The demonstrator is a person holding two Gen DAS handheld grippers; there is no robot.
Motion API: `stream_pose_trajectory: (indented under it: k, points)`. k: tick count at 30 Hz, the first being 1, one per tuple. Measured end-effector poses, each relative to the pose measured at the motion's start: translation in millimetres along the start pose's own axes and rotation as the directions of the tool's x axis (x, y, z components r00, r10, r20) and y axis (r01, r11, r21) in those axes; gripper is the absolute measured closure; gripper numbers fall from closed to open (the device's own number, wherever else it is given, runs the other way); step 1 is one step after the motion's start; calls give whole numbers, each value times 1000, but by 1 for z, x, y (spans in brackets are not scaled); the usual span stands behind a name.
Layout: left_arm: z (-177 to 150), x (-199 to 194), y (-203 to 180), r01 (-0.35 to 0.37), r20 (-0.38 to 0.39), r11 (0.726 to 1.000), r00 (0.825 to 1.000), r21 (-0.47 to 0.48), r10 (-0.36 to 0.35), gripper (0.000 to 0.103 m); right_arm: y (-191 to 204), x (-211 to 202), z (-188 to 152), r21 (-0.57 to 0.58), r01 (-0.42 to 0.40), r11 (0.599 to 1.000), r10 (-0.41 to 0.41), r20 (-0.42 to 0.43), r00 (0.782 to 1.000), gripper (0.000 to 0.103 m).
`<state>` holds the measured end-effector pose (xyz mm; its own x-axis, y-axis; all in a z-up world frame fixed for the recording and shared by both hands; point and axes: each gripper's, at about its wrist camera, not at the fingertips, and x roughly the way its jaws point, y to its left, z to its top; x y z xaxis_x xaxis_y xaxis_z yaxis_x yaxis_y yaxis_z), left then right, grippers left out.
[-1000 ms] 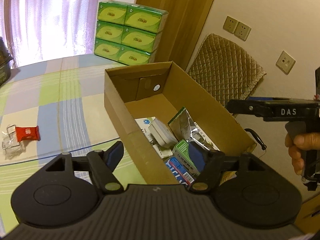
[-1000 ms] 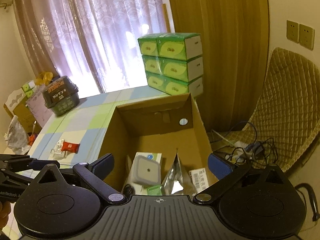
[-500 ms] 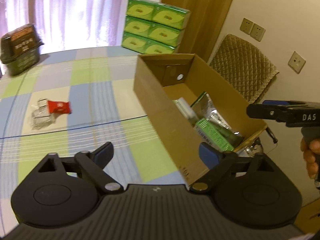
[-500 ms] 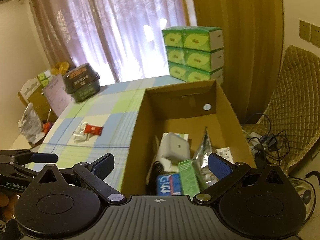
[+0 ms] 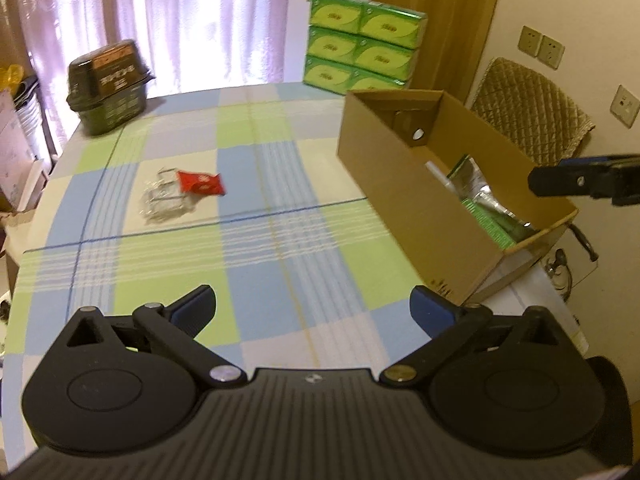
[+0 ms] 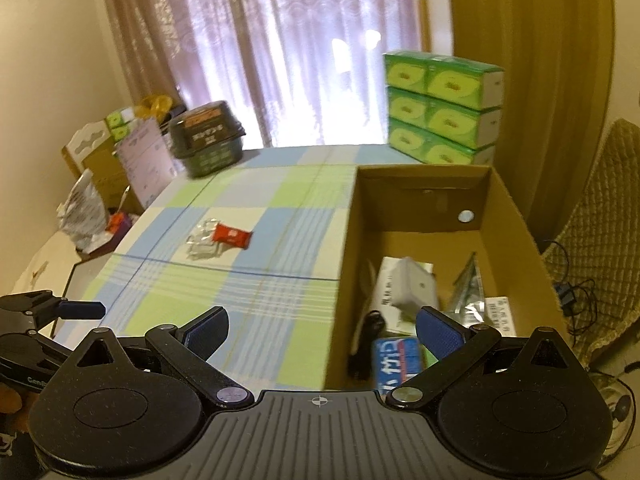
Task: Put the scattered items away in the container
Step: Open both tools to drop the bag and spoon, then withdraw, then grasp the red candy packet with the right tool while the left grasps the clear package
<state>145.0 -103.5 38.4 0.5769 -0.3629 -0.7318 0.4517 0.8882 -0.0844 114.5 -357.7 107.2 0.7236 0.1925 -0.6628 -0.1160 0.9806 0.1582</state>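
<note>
Above tablecloth (image 5: 280, 240), both jaws spread.

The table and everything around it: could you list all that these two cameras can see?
Red packet: one, red, mid-table on the checked cloth.
Clear wrapper: one, transparent, touching the packet's left side.
Cardboard box: one, brown, table's right edge, already holding several items.
Tissue packs: six, green, stacked behind the box.
Dark basket: one, far left corner.
Quilted chair: one, tan, beyond the box.
Wall sockets: beige, above the chair.
Left gripper: open, empty.
Right gripper: open, empty.
</note>
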Motion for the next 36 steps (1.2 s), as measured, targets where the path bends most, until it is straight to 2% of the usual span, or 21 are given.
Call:
stream_pose_trajectory:
  k: [10, 21, 25, 31, 36]
  points:
    - [-25, -3, 50, -70, -36, 997, 997, -30, 69, 1, 40, 21, 6, -86, -47, 995, 44, -33, 998, 0]
    - [-21, 14, 100, -116, -47, 993, 992, -17, 116, 1, 83, 70, 21, -249, -102, 963, 82, -90, 993, 0]
    - [-15, 28, 116, -124, -46, 992, 991, 5, 124, 1, 102, 105, 27, -377, -106, 920, 61, -129, 990, 0]
    - [-3, 65, 137, -144, -43, 987, 988, 77, 148, 2, 119, 163, 36, -541, -175, 823, 76, -201, 977, 0]
    - [11, 96, 159, -132, -37, 988, 990, 83, 135, 2, 120, 210, 49, -619, -222, 753, 89, -238, 967, 0]
